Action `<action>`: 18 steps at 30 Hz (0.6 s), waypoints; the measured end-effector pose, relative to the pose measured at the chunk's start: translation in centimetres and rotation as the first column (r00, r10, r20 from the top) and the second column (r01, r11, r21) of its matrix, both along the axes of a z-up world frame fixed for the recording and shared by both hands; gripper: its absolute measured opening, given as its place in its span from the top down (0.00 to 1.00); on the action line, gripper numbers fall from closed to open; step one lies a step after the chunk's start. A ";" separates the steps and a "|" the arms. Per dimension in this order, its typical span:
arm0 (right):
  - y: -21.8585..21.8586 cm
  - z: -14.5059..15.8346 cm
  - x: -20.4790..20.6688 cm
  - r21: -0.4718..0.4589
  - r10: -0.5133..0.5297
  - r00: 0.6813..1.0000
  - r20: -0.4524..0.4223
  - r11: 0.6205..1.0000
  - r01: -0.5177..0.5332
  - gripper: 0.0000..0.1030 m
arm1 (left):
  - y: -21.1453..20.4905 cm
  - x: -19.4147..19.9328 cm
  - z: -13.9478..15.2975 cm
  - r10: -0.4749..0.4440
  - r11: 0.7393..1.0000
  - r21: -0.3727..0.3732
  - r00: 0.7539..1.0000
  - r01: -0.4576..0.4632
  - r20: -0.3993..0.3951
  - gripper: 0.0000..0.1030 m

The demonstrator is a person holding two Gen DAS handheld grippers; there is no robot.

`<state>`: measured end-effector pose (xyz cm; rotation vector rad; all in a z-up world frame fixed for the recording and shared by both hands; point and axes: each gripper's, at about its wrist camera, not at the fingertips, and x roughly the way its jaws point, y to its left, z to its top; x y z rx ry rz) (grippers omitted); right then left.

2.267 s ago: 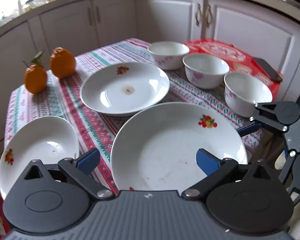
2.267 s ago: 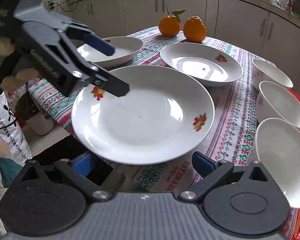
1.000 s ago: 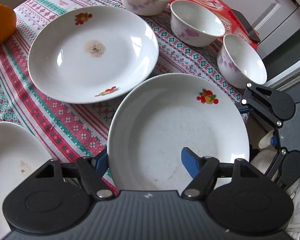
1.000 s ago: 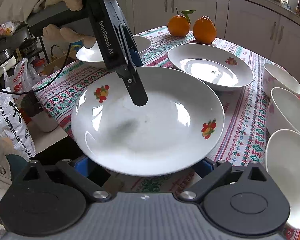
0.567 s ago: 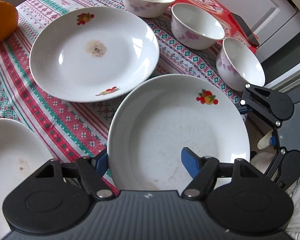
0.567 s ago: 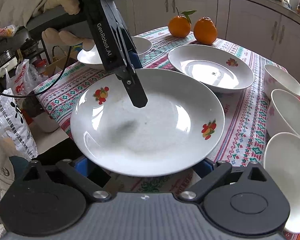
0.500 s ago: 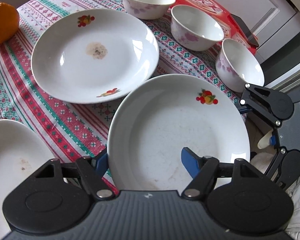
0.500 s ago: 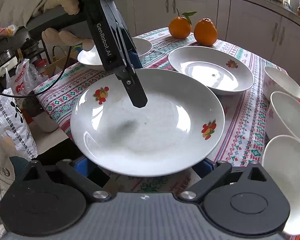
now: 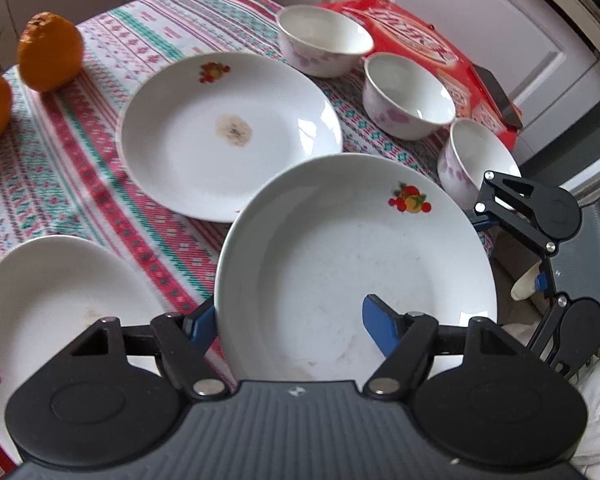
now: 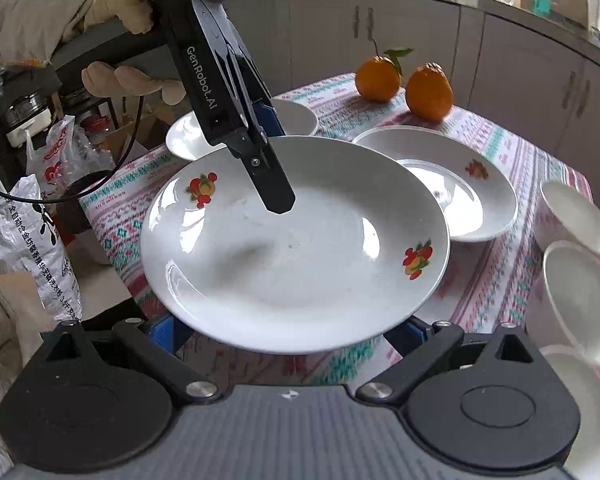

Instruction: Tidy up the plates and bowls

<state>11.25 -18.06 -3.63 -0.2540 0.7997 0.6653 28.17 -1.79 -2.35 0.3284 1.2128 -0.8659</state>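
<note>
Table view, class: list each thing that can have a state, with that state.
Held plate, lifted, empty, rim gripped.
Left tool, shut on held plate.
Right tool, open, fingers beneath held plate.
Middle plate, on cloth, stained centre.
Third plate, on cloth, lightly stained.
Bowls, upright, empty, unstacked.

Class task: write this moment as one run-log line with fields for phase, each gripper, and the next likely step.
phase: plate lift | left gripper: straddling large plate rim | right gripper: under opposite rim, grip unclear | next: probably stack onto stained plate
</note>
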 end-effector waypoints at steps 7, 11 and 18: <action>1.8 1.1 2.4 -0.002 0.072 0.997 0.019 0.997 -0.072 0.02 | 3.1 1.0 1.4 0.074 0.997 -0.019 0.997 -0.074 0.022 0.29; 3.5 1.5 3.8 -0.005 0.117 0.993 0.024 0.993 -0.117 0.02 | 5.4 1.7 1.8 0.123 0.992 -0.026 0.992 -0.123 0.024 0.29; 6.3 1.4 6.4 0.004 0.184 0.983 0.014 0.983 -0.184 0.02 | 9.0 2.4 1.8 0.200 0.980 -0.034 0.979 -0.199 0.030 0.29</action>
